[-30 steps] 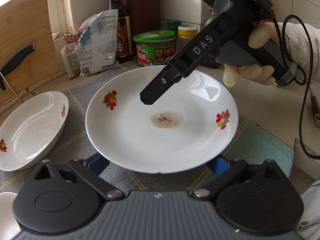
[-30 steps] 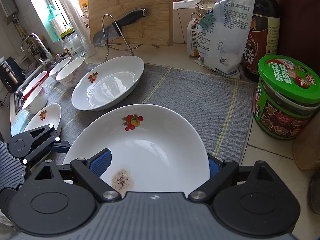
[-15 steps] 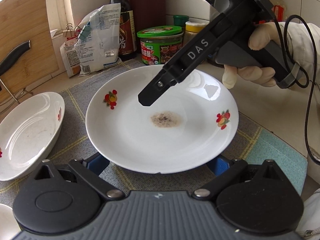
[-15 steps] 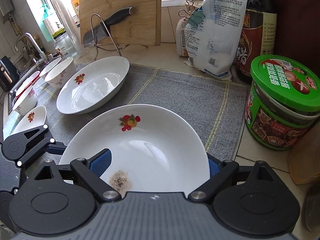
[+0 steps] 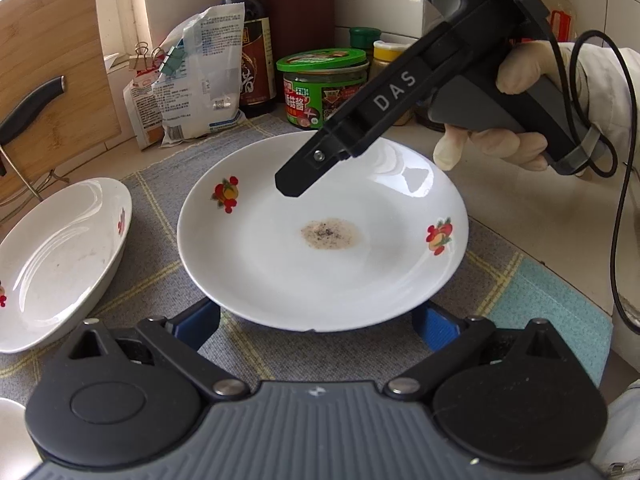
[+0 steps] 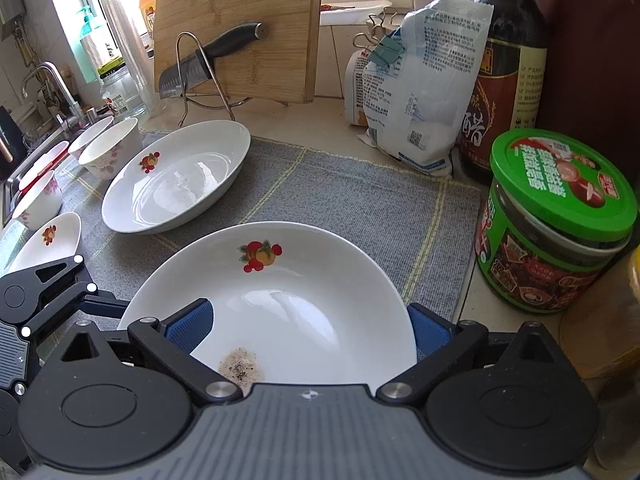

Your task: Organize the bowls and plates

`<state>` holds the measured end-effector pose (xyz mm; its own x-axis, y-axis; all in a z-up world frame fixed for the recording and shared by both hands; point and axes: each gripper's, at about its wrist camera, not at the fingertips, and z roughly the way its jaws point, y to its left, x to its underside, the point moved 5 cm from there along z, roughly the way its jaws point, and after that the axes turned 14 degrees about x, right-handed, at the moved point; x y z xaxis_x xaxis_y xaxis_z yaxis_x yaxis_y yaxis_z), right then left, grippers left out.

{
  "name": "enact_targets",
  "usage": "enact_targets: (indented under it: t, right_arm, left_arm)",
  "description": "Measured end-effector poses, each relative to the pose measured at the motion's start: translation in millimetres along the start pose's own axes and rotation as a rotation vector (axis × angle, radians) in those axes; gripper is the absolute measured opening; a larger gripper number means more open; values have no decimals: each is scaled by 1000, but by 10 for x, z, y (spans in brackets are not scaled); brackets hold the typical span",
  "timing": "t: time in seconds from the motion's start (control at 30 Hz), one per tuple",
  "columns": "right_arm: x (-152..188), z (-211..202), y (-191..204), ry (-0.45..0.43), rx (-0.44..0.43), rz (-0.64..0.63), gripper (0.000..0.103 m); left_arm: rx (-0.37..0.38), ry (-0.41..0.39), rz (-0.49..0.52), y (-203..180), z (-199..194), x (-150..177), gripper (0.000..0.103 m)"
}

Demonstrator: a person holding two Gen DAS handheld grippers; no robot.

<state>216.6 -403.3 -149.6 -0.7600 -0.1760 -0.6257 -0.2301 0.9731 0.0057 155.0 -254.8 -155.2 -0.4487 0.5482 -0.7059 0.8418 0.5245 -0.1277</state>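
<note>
A white plate [image 5: 320,248] with fruit prints and a brown speckled stain sits on a grey mat; it also shows in the right wrist view [image 6: 288,304]. My left gripper [image 5: 316,324] is open, its blue pads on either side of the plate's near rim. My right gripper [image 6: 308,328] is open too, one blue pad over the plate's inside and one outside its rim; in the left wrist view its finger [image 5: 304,172] hangs over the plate's far side. A second white dish [image 6: 176,176] lies to the left, also in the left wrist view [image 5: 56,264].
A green-lidded jar [image 6: 556,220], a dark sauce bottle [image 6: 508,76] and a clipped bag [image 6: 424,88] stand at the mat's far edge. A cutting board with a knife [image 6: 216,52] stands behind. Several small bowls [image 6: 108,148] sit by the sink at left.
Both views have shifted slightly: the plate between the grippers stays in the same place relative to them while the second dish, jar and bag drift in the background.
</note>
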Motion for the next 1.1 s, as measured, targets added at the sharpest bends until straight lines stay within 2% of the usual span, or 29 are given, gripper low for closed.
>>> enact_targets:
  t: [0.3, 0.6, 0.73, 0.9, 1.1]
  right_arm:
    - [-69, -425, 109, -108, 92, -22, 103]
    - [-63, -818, 533, -238, 135, -24, 103]
    - [-12, -897, 774, -244, 128, -14, 103]
    - [101, -945, 1087, -238, 146, -13, 103]
    - [315, -981, 1472, -207, 128, 6, 103]
  left_arm:
    - [-36, -37, -49, -185, -375, 94, 102]
    - [-183, -104, -154, -220, -950, 120, 102]
    - [-234, -114, -181, -170, -1162, 264, 102]
    - [-233, -118, -200, -94, -1386, 488, 102]
    - [-235, -86, -192, -4, -1601, 709, 102]
